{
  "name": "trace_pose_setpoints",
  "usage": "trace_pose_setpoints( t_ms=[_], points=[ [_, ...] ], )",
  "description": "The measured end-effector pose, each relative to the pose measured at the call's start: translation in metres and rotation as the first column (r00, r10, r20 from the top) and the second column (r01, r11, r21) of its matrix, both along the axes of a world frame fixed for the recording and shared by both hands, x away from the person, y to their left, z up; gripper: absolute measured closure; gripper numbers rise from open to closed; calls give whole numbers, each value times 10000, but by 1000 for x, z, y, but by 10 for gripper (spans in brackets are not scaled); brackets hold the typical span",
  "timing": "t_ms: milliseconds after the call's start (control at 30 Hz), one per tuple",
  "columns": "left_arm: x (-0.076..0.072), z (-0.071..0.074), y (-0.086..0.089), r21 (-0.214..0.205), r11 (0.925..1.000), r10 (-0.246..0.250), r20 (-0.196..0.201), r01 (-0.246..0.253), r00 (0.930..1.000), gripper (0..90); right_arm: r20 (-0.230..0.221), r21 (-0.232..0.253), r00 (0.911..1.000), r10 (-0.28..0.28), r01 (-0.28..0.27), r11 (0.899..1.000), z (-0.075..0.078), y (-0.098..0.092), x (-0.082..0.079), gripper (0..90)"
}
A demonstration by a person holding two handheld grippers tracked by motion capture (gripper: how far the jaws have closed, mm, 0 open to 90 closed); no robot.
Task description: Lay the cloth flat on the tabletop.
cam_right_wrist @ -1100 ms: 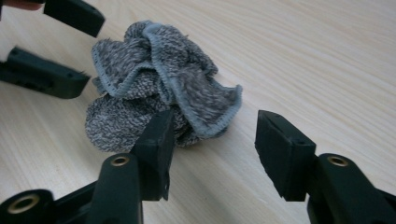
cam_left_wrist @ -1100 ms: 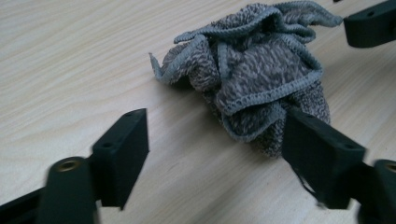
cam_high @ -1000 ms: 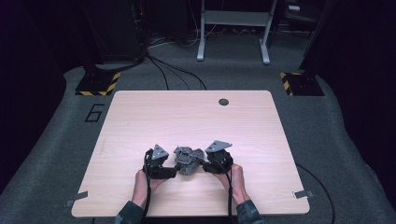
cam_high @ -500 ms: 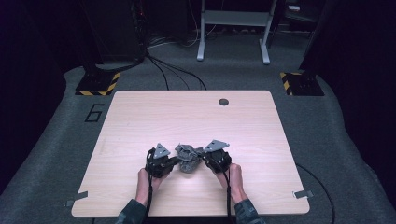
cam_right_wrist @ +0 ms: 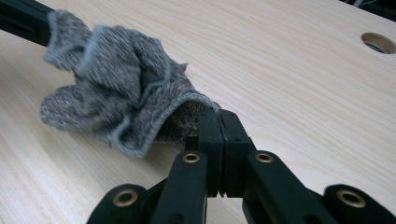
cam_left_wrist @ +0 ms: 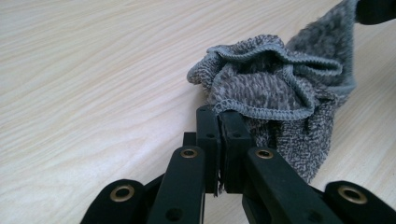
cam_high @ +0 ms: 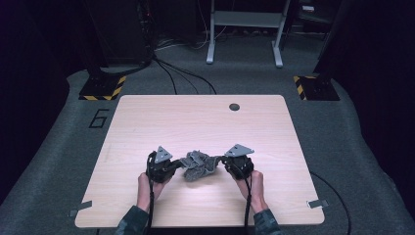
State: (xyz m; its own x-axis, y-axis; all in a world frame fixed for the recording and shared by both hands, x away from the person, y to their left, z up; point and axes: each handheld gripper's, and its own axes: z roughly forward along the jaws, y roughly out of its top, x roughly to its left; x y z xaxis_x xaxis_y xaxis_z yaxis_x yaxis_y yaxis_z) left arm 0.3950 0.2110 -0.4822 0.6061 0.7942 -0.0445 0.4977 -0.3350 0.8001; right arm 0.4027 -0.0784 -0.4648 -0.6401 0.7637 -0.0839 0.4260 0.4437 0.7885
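A: Cloth (cam_high: 198, 166), grey and crumpled, lies on the table (cam_high: 195, 122) in the near half, between your two hands. Where do your left tongs (cam_high: 179, 165) stand on it?

B: Your left tongs have just been closing, and in the left gripper view their jaws meet on the stitched hem of the cloth (cam_left_wrist: 275, 93), pinching the edge. The fabric bunches in folds just beyond the tips.

A: And your right tongs (cam_high: 222, 161)?

B: They too have just been closing. In the right gripper view the jaws are pressed together on the hem at the other end of the cloth (cam_right_wrist: 121, 98). You hold the cloth at two opposite edges, one pair of tongs at each.

A: Is the cloth off the table?

B: Its middle sags and rests on the wood in the high view. Whether the pinched edges are raised clear of the surface, I cannot tell for sure.

A: How do your hands sit?

B: Your left hand (cam_high: 147, 183) and your right hand (cam_high: 252, 181) come in from the near edge, each wrapped around its gripper, cables trailing back along your sleeves.

A: Anything else on the table?

B: A round hole (cam_high: 234, 106) sits in the top near the far edge, well apart from the cloth; it also shows in the right gripper view at the upper right corner.
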Motion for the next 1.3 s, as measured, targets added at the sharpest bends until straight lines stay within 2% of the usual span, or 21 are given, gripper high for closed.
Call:
trace_pose_setpoints(
  t_ms=[300, 400, 567, 700, 800, 833, 867, 933, 1000, 1033, 1100, 1133, 1167, 1200, 1233, 1300],
  points=[
    [7, -4, 12, -185, 9996, 221, -387, -229, 9990, 882, 12, 118, 9991, -422, 422, 9990, 4, -22, -3, 891],
    [8, -6, 15, -81, 9997, 220, -499, -225, 9985, 882, 5, 174, 9986, -528, 527, 9985, 4, -28, -1, 891],
    [6, -8, 21, -135, 9991, 383, -678, -393, 9970, 881, -8, 141, 9961, -879, 879, 9960, 5, -41, -1, 891],
    [7, -5, 28, 97, 9991, 407, -644, -401, 9971, 881, 61, 141, 9927, -1202, 1201, 9927, 8, -53, 2, 891],
    [7, -5, 30, 68, 9991, 413, -652, -409, 9970, 880, -26, 164, 9902, -1395, 1396, 9901, 9, -60, 3, 890],
    [6, -6, 32, 137, 9993, 372, -822, -362, 9959, 878, -38, 92, 9901, -1404, 1404, 9901, 9, -61, 3, 890],
    [6, -8, 33, 34, 9993, 379, -908, -377, 9951, 877, -24, 26, 9905, -1372, 1372, 9905, 9, -62, 3, 889],
    [6, -11, 36, -22, 9997, 232, -1165, -236, 9929, 865, -266, -2, 9904, -1358, 1359, 9907, 6, -63, 2, 881],
    [6, -13, 37, -63, 9998, 153, -1313, -162, 9912, 838, -398, -74, 9912, -1266, 1264, 9919, 4, -62, 2, 865],
    [4, -14, 37, -147, 9999, 66, -1434, -88, 9896, 689, -711, -32, 9913, -1111, 1111, 9938, 1, -62, 0, 689],
    [2, -12, 37, -108, 9998, 145, -1392, -162, 9902, 569, -861, 257, 9931, -799, 824, 9963, 2, -63, -2, 575],
    [2, -12, 37, -108, 9998, 145, -1392, -162, 9902, 519, -861, 257, 9931, -799, 824, 9963, 2, -63, -2, 575],
    [1, -8, 37, -15, 9999, 122, -1345, -125, 9908, 481, -767, 589, 9957, -523, 569, 9966, 8, -63, -4, 505],
    [1, -8, 37, -15, 9999, 122, -1345, -125, 9908, 455, -767, 589, 9957, -523, 569, 9966, 8, -63, -4, 505],
    [2, -5, 37, -13, 10000, 82, -1298, -85, 9915, 431, -629, 799, 9974, -345, 395, 9960, 18, -58, -6, 483],
    [5, -4, 36, -74, 9997, 204, -1213, -215, 9924, 410, -519, 803, 9986, -31, 72, 9967, 27, -49, -5, 480]
  ],
)
